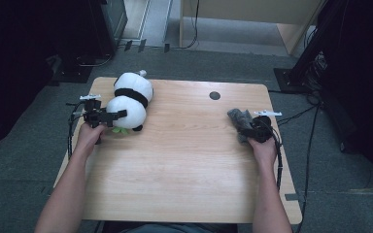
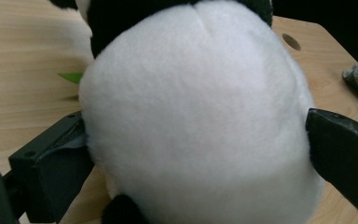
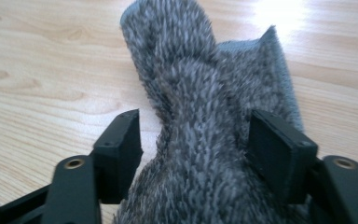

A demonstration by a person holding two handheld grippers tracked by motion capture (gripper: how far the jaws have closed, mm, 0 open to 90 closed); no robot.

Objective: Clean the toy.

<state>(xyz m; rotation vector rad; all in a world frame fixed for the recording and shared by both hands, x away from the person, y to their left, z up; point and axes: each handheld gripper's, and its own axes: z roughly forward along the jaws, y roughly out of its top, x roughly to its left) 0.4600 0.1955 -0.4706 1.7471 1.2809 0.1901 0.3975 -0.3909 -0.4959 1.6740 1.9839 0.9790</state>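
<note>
High view: the wooden worktop point(image 1: 184, 160) carries a panda plush point(image 1: 128, 101) at its far left and a grey fuzzy cloth point(image 1: 240, 122) at the right. The plush looks round and soft, so it may roll off the near left edge if nudged. The left gripper point(image 2: 193, 140) stands with jaws spread wide, the plush's white body bulging between them. The right gripper point(image 3: 193, 149) has jaws apart too, the cloth loose between them, brushing the right pad, and it could snag on withdrawal
</note>
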